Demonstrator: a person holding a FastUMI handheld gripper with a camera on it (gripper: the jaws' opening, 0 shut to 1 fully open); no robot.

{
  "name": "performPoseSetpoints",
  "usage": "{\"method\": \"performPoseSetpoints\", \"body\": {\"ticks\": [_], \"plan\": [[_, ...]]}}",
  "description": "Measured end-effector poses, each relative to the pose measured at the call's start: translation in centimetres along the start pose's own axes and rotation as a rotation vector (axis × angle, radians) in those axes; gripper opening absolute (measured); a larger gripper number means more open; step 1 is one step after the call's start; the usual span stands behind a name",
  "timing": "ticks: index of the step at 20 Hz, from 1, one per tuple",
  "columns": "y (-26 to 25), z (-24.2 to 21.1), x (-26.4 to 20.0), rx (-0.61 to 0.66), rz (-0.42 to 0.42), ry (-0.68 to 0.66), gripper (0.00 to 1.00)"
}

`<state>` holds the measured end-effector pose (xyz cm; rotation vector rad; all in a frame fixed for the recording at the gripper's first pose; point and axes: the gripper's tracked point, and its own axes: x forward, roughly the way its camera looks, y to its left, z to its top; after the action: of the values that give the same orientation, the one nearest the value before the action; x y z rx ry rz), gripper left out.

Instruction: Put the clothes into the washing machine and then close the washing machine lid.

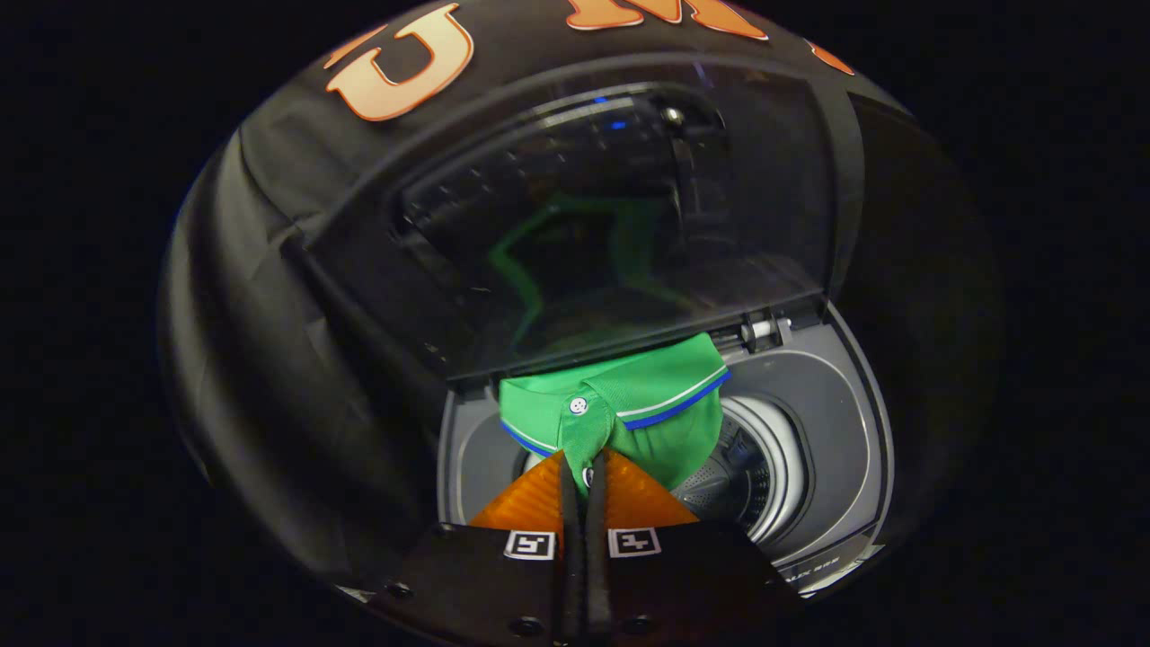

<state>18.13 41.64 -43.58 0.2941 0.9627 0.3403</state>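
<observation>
- Gripper (584,467) jaws pinch a green polo shirt with blue-and-white collar trim (629,409) above the steel drum (755,467).
- The grey top-loading washing machine's (827,395) dark glass lid (584,216) stands raised.

I see a bright green polo shirt (629,409), its collar edged with white and blue stripes, a white button on the placket. The washing machine (809,395) top is grey, its drum (746,476) silvery, the lid (593,225) dark and glossy.
</observation>
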Motion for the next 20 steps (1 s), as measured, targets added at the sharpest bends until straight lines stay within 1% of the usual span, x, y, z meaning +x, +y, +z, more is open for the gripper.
{"method": "performPoseSetpoints", "body": {"ticks": [4,7,9,12,15,17,18,20], "plan": [[-1.8,-2.7,3.1,0.000,-0.053,0.083,0.08],[-3.1,-4.0,5.1,-0.031,-0.108,0.136,0.08],[-3.6,-4.7,5.8,-0.038,-0.120,0.157,0.08],[-4.2,-5.0,5.7,-0.073,-0.125,0.180,0.08],[-4.8,-5.0,5.6,-0.082,-0.145,0.184,0.08],[-4.5,-5.3,5.8,-0.075,-0.137,0.195,0.15],[-5.0,-5.1,5.5,-0.082,-0.162,0.191,0.26],[-5.0,-5.1,5.4,-0.098,-0.177,0.178,0.47]]}}
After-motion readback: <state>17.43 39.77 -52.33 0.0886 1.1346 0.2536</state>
